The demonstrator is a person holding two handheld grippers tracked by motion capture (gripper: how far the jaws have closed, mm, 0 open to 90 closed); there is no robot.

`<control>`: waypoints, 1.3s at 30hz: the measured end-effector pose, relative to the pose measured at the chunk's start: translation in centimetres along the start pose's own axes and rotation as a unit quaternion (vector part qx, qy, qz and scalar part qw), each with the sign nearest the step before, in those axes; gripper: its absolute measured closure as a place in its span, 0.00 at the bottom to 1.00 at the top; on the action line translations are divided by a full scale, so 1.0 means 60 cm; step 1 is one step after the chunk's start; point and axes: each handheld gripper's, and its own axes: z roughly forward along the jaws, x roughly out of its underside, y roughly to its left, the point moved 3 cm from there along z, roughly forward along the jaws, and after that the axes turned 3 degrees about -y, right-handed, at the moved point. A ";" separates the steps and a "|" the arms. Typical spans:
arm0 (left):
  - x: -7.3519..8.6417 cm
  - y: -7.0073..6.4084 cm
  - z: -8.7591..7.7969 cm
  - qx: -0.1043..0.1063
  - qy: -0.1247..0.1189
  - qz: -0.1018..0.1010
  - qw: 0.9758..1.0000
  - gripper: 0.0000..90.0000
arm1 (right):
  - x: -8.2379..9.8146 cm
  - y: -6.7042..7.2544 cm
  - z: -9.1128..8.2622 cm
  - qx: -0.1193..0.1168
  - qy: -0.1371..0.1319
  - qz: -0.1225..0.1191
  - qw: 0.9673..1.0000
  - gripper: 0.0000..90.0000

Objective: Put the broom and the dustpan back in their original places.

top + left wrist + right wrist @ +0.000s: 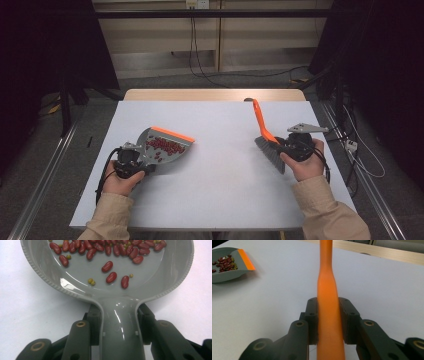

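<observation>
I am holding a grey dustpan [165, 145] by its handle in my left hand-held gripper [131, 159], the jaws clamped on either side of the neck where the handle meets the pan, as the left gripper view is showing. The pan is sitting on the left, near part of the bench [220, 200], its orange lip [172, 133] pointing to the far right. Inside it, red kidney beans [107, 266] and a few small green beans [91, 281] are lying loose, most of them gathered toward the lip end.

My right hand-held gripper [292, 145] is grasping the small brush [267, 142] on the right side of the bench, well apart from the pan. Its jaws are squeezing the orange handle [328, 305] low down, near the grey bristle head [270, 154], and the rest of the handle is running away toward the far edge.

I am judging both tools to be light, stiff moulded plastic, smooth and somewhat slippery, so a grip on the narrow necks is the surest hold. The beans are hard, round and free to roll, so I am treating the pan as something to keep level or tipped slightly back; any tilt toward the lip is likely to spill them. The bristles are soft and will bend under pressure.
</observation>
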 end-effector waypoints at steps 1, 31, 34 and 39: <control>0.000 0.002 0.000 0.000 0.001 -0.004 1.000 0.71 | 0.001 -0.004 -0.001 0.002 0.001 0.000 1.000 0.80; -0.001 0.026 0.013 -0.060 -0.014 -0.047 0.997 0.71 | 0.035 -0.088 -0.026 0.080 0.011 0.019 0.997 0.80; -0.002 0.026 0.017 -0.059 -0.015 -0.049 0.997 0.71 | 0.038 -0.090 -0.027 0.081 0.011 0.023 0.996 0.80; -0.002 0.029 0.018 -0.065 -0.019 -0.057 0.996 0.71 | 0.043 -0.088 -0.024 0.086 0.014 0.019 0.996 0.80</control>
